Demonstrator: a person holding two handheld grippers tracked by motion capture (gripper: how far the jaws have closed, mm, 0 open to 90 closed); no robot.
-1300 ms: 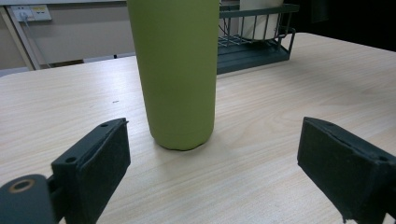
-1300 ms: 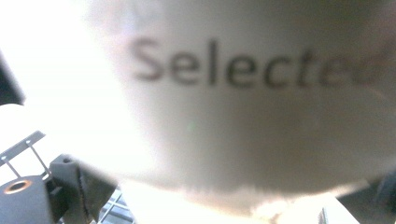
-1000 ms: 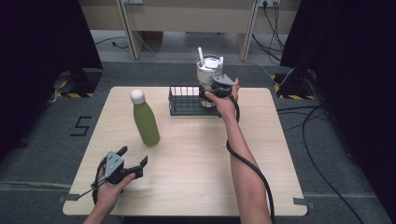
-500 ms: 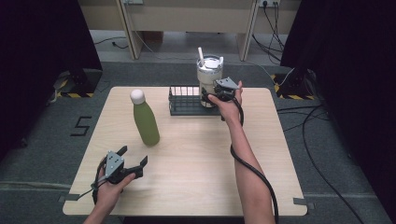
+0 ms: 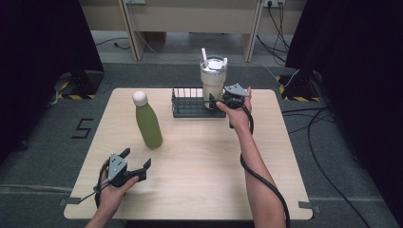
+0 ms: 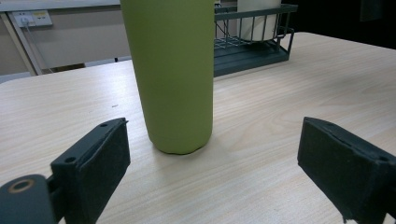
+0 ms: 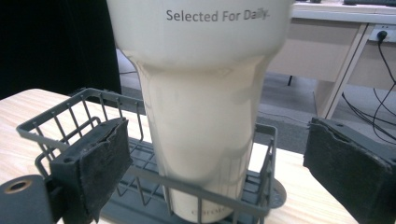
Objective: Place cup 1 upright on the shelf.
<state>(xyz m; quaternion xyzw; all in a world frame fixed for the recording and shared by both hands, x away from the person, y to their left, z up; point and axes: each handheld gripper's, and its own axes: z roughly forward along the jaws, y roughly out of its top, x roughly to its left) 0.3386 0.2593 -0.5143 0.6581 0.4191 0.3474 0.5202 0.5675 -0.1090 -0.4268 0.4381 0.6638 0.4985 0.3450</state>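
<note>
Right gripper [image 5: 216, 100] sits at the cream tumbler [image 5: 212, 81], which stands upright in the dark wire rack [image 5: 190, 108] straight ahead of it. Its jaws have just been closing, the tumbler between them, pads not yet touching. Left gripper [image 5: 138, 166] hangs wide apart near the table's [image 5: 199, 161] front edge, green bottle [image 5: 148, 124] just ahead.

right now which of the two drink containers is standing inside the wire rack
The cream tumbler with the straw stands inside the dark wire rack; the green bottle stands on the bare table, left of the rack.
</note>
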